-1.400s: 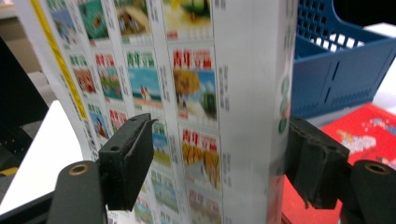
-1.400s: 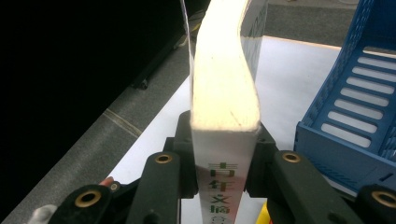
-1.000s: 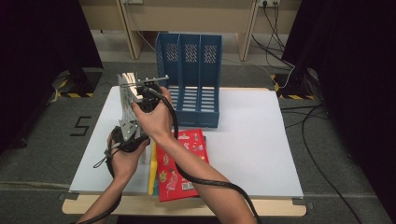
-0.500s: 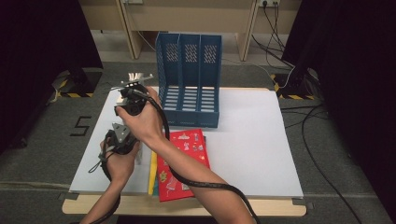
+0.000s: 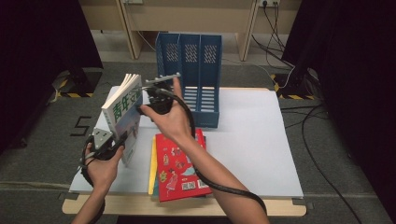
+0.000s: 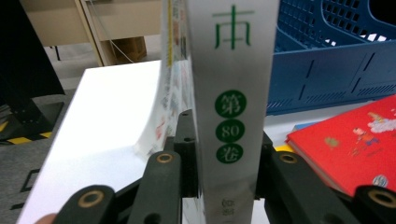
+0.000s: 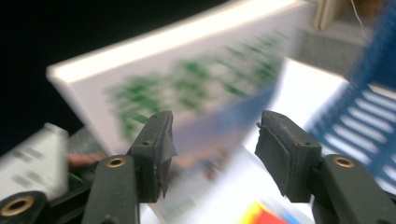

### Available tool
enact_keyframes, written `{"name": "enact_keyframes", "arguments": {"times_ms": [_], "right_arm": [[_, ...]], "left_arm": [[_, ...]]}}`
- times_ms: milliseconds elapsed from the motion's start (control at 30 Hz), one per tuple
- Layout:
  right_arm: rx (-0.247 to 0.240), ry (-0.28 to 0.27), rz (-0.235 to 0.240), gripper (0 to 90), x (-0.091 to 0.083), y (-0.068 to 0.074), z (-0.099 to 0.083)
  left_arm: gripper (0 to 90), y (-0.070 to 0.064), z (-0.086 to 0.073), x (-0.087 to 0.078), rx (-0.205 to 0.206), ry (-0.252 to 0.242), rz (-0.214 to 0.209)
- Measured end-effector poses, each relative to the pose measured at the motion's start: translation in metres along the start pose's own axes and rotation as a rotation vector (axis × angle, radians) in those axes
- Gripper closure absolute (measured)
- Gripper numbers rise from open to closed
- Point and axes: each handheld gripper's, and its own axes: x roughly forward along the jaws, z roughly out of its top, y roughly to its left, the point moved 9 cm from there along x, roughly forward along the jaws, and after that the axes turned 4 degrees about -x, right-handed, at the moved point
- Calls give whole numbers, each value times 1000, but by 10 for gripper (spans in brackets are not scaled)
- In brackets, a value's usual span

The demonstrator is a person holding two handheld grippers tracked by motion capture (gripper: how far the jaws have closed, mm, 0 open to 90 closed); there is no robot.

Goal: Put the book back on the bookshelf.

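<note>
Upright above the bench's (image 5: pixel 261 140) left side, the white magazine (image 5: pixel 122 112) is clamped at its spine by the left gripper (image 6: pixel 224 163); the right gripper's (image 7: pixel 212 140) fingers are spread, released, beside its cover.

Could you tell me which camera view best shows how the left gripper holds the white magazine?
The left gripper view: the white magazine stands upright with its spine clamped between the left gripper jaws. The high view shows the hold small and partly hidden. The right gripper view shows the cover blurred.
</note>
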Motion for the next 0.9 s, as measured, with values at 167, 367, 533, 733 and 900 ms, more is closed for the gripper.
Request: {"name": "enact_keyframes", "arguments": {"times_ms": [167, 367, 533, 733, 900], "right_arm": [[34, 53, -65, 526, -16, -49, -38], [97, 55, -110, 583, -37, -92, -82], [126, 20, -218, 635, -62, -124, -113], [132, 5, -312, 679, -81, -147, -142], [156, -6, -353, 684, -89, -163, -169]], "left_arm": [[730, 16, -9, -12, -7, -22, 42], [728, 27, -16, -17, -15, -33, 48], [726, 27, -16, -18, -17, -45, 46], [724, 26, -16, -17, -22, -57, 48], [721, 27, -16, -17, -14, -64, 40]]}}
